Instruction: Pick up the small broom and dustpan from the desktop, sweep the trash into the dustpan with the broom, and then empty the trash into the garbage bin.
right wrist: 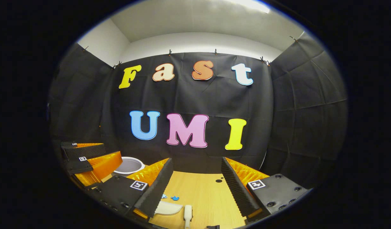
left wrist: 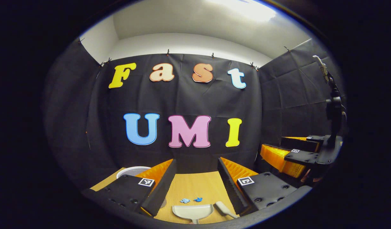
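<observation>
The dustpan [left wrist: 193,212] lies flat on the wooden desktop [left wrist: 195,187], near its front edge, its open mouth turned toward the back wall. Just beside it on the right lies the small broom [left wrist: 225,210], angled, its pale handle apart from the pan. A little beyond the pan's mouth sit two blue scraps of trash [left wrist: 191,200], close together. In the left gripper view all of these lie low between the two fingers of the left gripper [left wrist: 195,181], whose jaws are spread wide and hold nothing; the pan is below and ahead of them, untouched.

In the right gripper view the dustpan [right wrist: 167,208] shows partly behind the near finger, the broom [right wrist: 188,214] lies just right of it, and the scraps [right wrist: 171,197] sit beyond the pan. The right gripper [right wrist: 195,181] also has its jaws spread apart and empty, above the bare middle of the desktop [right wrist: 205,190].

The garbage bin [right wrist: 129,165], round with a pale rim, stands at the back left corner of the desktop. The other gripper appears off to the side in each view, raised clear of the wood.
</observation>
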Available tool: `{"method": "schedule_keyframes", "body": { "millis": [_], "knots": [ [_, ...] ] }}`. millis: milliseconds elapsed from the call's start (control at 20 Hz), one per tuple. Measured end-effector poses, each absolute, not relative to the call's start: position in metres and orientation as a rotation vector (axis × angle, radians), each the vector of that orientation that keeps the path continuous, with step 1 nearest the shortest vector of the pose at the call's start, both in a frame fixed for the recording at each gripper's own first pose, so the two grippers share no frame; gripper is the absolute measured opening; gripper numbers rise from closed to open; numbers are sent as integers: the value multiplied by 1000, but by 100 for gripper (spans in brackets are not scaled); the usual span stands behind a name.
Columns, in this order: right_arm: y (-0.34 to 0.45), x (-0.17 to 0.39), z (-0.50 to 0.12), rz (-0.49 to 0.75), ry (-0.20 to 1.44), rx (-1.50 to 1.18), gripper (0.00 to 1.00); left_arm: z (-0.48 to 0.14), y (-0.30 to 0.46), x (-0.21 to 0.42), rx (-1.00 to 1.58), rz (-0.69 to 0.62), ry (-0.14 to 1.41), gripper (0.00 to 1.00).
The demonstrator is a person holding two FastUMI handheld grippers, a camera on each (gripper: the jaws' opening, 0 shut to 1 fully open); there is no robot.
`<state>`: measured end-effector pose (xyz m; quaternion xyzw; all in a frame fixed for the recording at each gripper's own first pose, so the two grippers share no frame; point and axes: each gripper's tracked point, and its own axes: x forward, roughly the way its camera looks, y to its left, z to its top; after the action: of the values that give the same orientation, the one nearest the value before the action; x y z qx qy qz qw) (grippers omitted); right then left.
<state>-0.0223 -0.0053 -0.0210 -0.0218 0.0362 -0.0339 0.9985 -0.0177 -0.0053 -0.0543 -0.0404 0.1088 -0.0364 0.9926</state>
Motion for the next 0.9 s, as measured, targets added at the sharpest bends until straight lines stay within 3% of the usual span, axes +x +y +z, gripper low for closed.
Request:
{"method": "schedule_keyframes", "body": {
  "millis": [100, 150, 200, 500, 600, 900],
  "knots": [
    [0, -17, -27, -59, 84, -44, 94, -69, 1, -20, -101, -66, 269, 77],
    [3, -15, -31, -52, 94, -41, 98, -74, 3, -20, -111, -68, 292, 78],
    [6, -11, -36, -47, 108, -40, 94, -82, 4, -20, -122, -72, 321, 77],
    [22, 26, -85, -37, 229, -17, 94, -148, -3, -17, -267, -138, 580, 78],
    [28, 38, -101, -37, 272, 0, 98, -177, 6, -20, -265, -130, 663, 78],
    [29, 33, -206, -80, 561, 63, 99, -286, 6, -64, -181, -153, 1063, 79]
  ]
}}
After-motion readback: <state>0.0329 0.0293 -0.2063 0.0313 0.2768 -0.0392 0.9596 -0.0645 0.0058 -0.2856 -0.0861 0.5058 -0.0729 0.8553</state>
